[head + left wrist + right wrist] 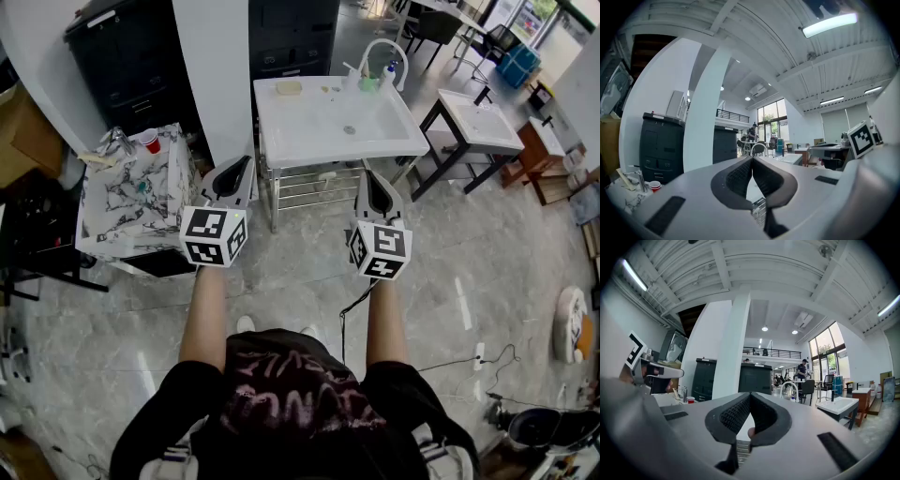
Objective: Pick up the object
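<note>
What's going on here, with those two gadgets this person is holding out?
A person stands facing a white sink, a hand-held claw in each hand. The left claw and right claw are both shut and empty, short of the sink. Nothing is picked up yet.

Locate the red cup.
Head view, upper left: the red cup stands at the far edge of the marbled counter, left of the white sink.
</note>
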Demonstrator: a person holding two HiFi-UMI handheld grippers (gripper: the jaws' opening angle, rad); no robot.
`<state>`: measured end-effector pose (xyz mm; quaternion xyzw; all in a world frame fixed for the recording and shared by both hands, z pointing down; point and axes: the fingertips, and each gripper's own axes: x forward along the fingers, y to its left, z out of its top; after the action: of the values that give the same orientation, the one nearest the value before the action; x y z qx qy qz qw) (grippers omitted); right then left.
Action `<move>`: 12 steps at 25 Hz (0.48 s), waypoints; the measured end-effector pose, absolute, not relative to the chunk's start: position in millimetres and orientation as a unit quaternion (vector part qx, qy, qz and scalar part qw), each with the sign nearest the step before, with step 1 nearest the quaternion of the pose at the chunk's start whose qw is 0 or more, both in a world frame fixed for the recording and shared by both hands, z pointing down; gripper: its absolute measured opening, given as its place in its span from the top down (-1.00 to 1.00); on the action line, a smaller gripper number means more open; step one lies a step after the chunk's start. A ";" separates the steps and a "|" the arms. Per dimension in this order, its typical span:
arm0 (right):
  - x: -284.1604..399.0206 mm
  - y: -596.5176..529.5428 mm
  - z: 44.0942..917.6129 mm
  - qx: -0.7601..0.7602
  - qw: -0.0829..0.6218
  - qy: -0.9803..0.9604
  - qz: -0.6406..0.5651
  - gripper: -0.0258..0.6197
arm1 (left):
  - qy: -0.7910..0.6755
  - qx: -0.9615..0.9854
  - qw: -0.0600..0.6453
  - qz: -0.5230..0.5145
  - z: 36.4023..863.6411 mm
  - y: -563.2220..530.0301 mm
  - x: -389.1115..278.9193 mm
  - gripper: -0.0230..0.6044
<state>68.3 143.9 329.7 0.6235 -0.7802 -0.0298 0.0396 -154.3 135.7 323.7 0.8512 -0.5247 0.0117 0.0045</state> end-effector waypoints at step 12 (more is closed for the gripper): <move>68.6 145.2 331.7 0.626 0.043 -0.778 -0.033 0.88 | -0.524 0.852 0.006 0.007 325.1 137.8 -156.3 0.87</move>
<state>68.6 145.2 331.7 0.6256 -0.7783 -0.0332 0.0428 -156.3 137.8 325.1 0.8516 -0.5242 0.0075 0.0063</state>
